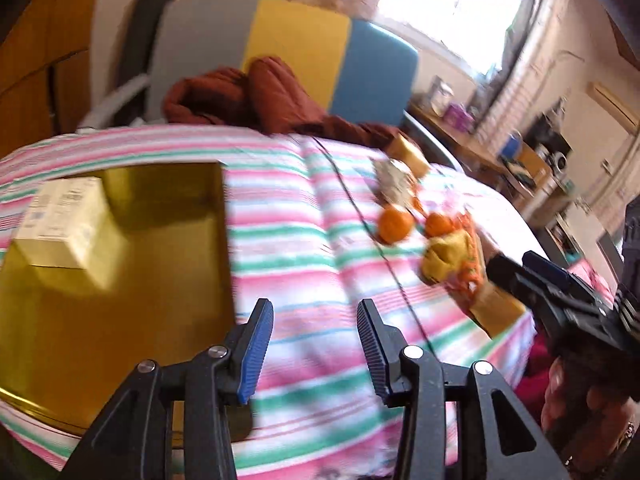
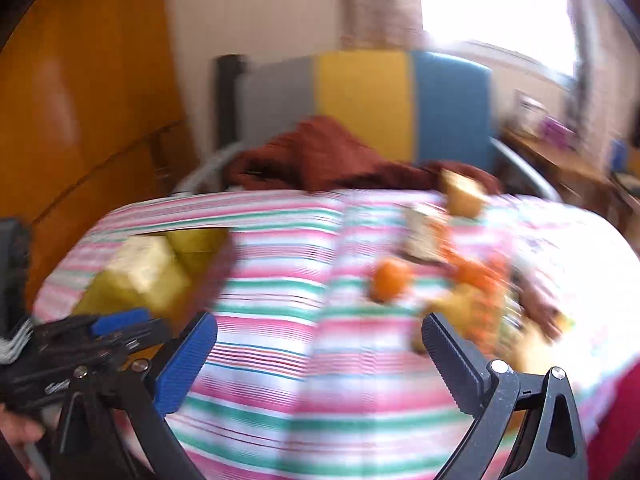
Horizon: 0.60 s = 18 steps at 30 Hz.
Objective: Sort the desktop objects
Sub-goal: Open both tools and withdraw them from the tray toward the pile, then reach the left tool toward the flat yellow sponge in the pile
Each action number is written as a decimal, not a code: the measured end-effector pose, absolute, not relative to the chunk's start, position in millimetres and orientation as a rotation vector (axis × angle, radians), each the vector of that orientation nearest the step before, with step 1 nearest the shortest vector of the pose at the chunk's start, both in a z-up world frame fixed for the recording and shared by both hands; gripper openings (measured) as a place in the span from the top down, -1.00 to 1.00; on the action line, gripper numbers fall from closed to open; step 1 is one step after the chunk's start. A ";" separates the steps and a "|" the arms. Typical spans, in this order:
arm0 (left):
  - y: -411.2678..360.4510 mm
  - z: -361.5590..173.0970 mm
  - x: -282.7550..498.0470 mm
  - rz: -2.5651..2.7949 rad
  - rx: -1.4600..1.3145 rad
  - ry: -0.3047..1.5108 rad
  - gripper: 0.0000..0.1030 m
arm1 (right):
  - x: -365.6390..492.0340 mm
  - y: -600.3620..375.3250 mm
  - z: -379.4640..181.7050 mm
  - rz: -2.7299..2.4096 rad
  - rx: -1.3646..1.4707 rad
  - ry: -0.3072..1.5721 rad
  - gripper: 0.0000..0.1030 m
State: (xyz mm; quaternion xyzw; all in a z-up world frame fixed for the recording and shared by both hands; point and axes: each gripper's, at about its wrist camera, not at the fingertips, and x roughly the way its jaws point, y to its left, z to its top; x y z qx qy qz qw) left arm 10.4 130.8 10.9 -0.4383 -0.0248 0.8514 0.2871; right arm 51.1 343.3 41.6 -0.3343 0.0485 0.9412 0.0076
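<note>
Left gripper hangs with its jaws part-open and nothing between them, only the striped cloth below, and the right gripper is spread wide, empty too, aimed across the same cloth. No earlier look to compare, so this is the picture as it stands. Over on the left sits the gold tray with 1 pale box already resting in it. The unsorted pile lies well apart to the right: 1 orange fruit sits loose on the cloth, a 2nd orange just beside a yellow item and an orange net bag, with something pale and blurred behind them that I cannot make out. The risks, as I judge them: the loose fruit is round and the cloth looks soft and rumpled, so a glancing touch could roll it toward the edge. The netting could snag a finger and drag its neighbours along. Both views are smeared, so judging the reach is tricky.
</note>
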 end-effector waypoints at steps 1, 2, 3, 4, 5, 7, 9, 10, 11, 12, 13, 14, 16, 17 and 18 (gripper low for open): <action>137.7 9.2 12.4 2.258 -1.176 -0.055 0.15 | 52.2 356.3 38.2 2.886 -1.049 0.159 -1.00; 145.2 7.8 14.7 2.248 -1.181 -0.039 0.15 | 54.1 370.4 34.9 2.832 -1.043 0.168 -1.00; 150.2 7.3 17.5 2.243 -1.181 -0.029 0.15 | 55.6 382.6 32.5 2.804 -1.033 0.179 -1.00; 154.2 6.8 20.6 2.234 -1.180 -0.022 0.15 | 57.9 396.3 30.8 2.765 -1.033 0.189 -1.00; 159.1 6.3 22.8 2.226 -1.180 -0.014 0.15 | 58.3 409.8 29.0 2.710 -1.042 0.196 -1.00; 165.2 5.2 27.2 2.224 -1.186 0.002 0.15 | 58.3 438.2 23.5 2.619 -1.050 0.250 -1.00; 167.7 4.1 29.7 2.219 -1.190 -0.004 0.15 | 57.6 466.7 17.3 2.524 -1.093 0.335 -1.00; 168.7 2.5 29.4 2.219 -1.195 -0.004 0.15 | 57.2 479.1 12.5 2.476 -1.107 0.392 -1.00; 169.6 1.7 30.0 2.220 -1.202 -0.001 0.15 | 56.3 490.4 6.1 2.423 -1.133 0.481 -1.00; 169.5 0.6 28.7 2.222 -1.206 -0.001 0.15 | 54.3 496.9 0.1 2.387 -1.168 0.561 -1.00; 170.1 0.1 27.0 2.226 -1.211 -0.004 0.15 | 50.9 502.7 -6.5 2.375 -1.201 0.624 -1.00; 168.6 -0.5 25.7 2.230 -1.215 -0.009 0.15 | 47.2 505.8 -13.5 2.366 -1.236 0.659 -1.00; 164.4 -2.5 22.2 2.241 -1.224 -0.015 0.15 | 45.8 505.0 -19.8 2.392 -1.240 0.694 -1.00; 161.8 -3.2 20.2 2.250 -1.229 -0.024 0.15 | 47.4 500.5 -17.5 2.423 -1.215 0.667 -1.00; 159.0 -3.8 18.7 2.257 -1.234 -0.039 0.15 | 48.4 493.8 -13.9 2.463 -1.198 0.640 -1.00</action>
